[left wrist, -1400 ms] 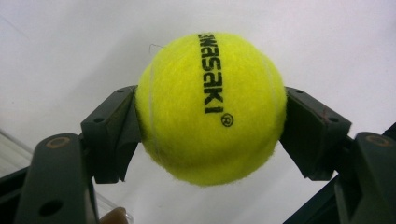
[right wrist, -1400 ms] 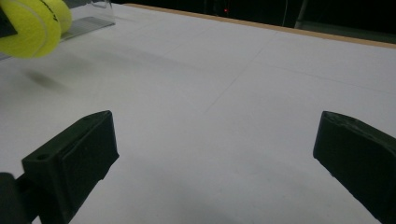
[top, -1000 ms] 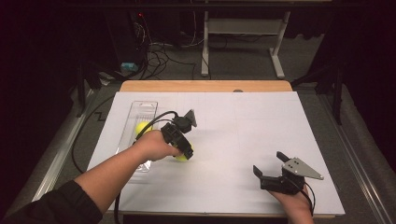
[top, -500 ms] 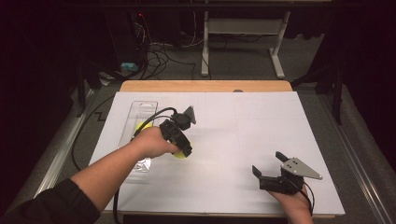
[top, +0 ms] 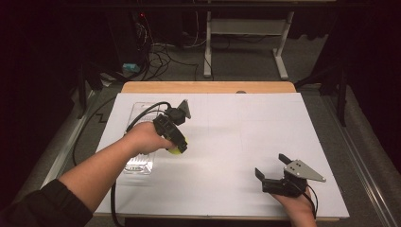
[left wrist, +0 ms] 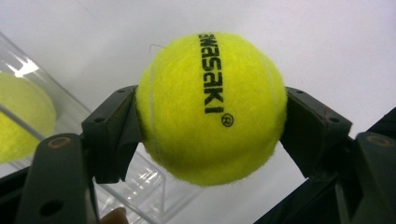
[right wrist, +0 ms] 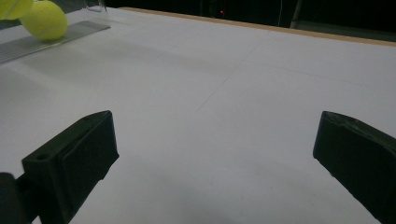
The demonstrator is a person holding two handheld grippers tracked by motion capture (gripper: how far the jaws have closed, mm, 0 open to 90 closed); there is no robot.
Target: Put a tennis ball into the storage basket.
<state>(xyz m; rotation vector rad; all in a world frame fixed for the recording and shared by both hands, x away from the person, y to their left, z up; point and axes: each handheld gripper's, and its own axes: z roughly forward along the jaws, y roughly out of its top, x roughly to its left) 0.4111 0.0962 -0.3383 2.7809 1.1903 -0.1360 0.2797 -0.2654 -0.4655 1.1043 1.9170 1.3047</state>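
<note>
My left gripper is shut on a yellow tennis ball and holds it a little above the white table, just right of a clear plastic tray. The left gripper view has the ball pressed between both black pads, its printed lettering facing the camera. A second yellow ball lies inside the tray. My right gripper rests near the table's front right, open, with nothing between its jaws. From there a yellow ball shows by the tray's edge.
White paper covers the table, with a wooden strip along the far edge. The left gripper's cable loops over the tray's far end. Beyond the table are floor cables and a white desk frame.
My left gripper has risen with the ball and drifted slightly left, toward the tray. The right gripper has stayed where it was.
</note>
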